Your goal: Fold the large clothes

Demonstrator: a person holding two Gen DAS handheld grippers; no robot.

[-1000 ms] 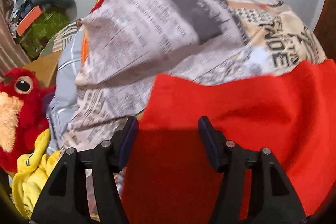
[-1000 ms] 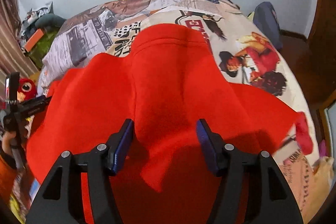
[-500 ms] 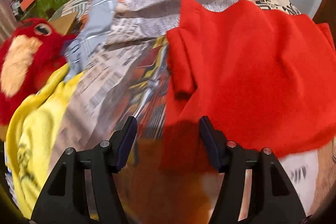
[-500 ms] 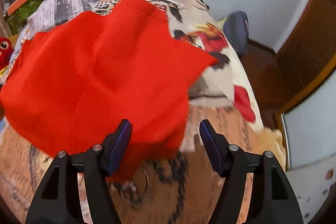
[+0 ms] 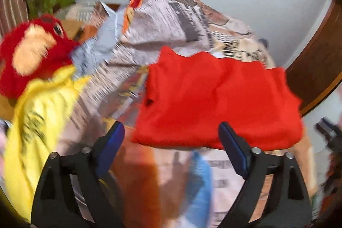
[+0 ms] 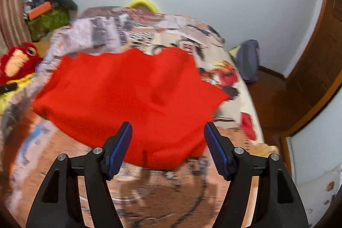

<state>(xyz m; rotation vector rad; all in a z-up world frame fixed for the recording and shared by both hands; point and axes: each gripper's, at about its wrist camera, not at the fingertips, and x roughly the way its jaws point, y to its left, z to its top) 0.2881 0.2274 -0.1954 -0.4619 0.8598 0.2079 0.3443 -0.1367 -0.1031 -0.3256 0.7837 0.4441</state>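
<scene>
Both hand-held grippers pointed steeply down over the bed [image 6: 239, 99], each tilted forward so that its camera looked along the fingers at the bedding and the far wall. The left gripper [image 5: 171, 136] stood with its jaws spread wide; they had just been opening, and nothing lay between the blue pads. Through the gap showed only the printed bedspread [image 5: 166, 20] and, just beyond the fingertips, the near edge of the red garment [image 5: 218, 99]. The right gripper [image 6: 167, 136] was likewise spread, its jaws having just been opening too, with no cloth pinched; the red garment's [image 6: 132, 95] near hem sat behind and between its fingertips, apart from the pads.

The red garment lay folded in a broad, roughly flat heap in the middle of the bed, its far edge wavy and one corner sticking out toward the right side. To the left of it, at the bed's edge, a yellow garment [image 5: 38, 112] lay crumpled, with a red plush toy [image 5: 32, 52] just behind it. In the right-wrist view a dark blue bundle [image 6: 249, 61] rested on the floor beside the bed's far right corner. Both views were smeared by motion.
</scene>
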